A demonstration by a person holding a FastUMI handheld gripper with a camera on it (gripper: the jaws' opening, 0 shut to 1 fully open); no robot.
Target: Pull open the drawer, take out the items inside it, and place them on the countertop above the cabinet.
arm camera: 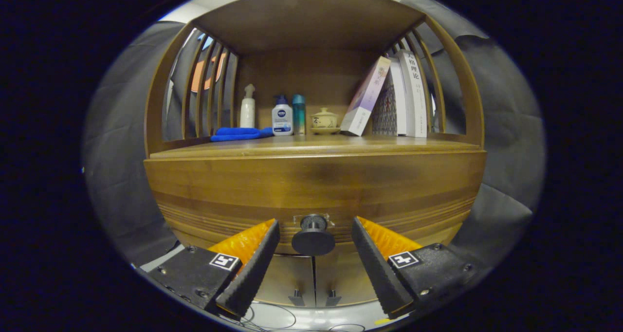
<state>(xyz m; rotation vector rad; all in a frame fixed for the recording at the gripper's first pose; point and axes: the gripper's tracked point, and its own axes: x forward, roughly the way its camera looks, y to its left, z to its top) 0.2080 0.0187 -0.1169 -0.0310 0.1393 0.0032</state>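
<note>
Going from left to right along the countertop point(311, 146) above the cabinet: a folded blue cloth point(237, 134) lies flat, with a white pump bottle point(247, 109) upright behind it; next stand a white bottle with a blue cap point(282, 117) and a slim teal bottle point(299, 114), close together; then a small lidded ceramic cup point(324, 119) on its saucer; then a pale box point(366, 96) leaning rightward against a row of upright books point(406, 94).

Below that shelf runs the drawer front point(316, 186), a broad wooden band, shut as far as we can judge; we see no gap along its upper edge, so its contents are hidden from us.

The relation that matters is lower down: the dark round drawer knob point(313, 234) sits on the drawer front between our two fingers, a little ahead of the tips, its stem pointing straight back toward us; the gripper point(314, 234) is spread wide, both fingers standing clear of the knob on either side, holding nothing.

We judge the opening step not yet begun; the fingers need to close on the knob from left and right, then draw straight back along the knob's stem; a squeeze set too shallow could slip off the round head.

Beneath the drawer, two cabinet doors point(314, 281) meet at a centre seam, each with a small handle.
</note>
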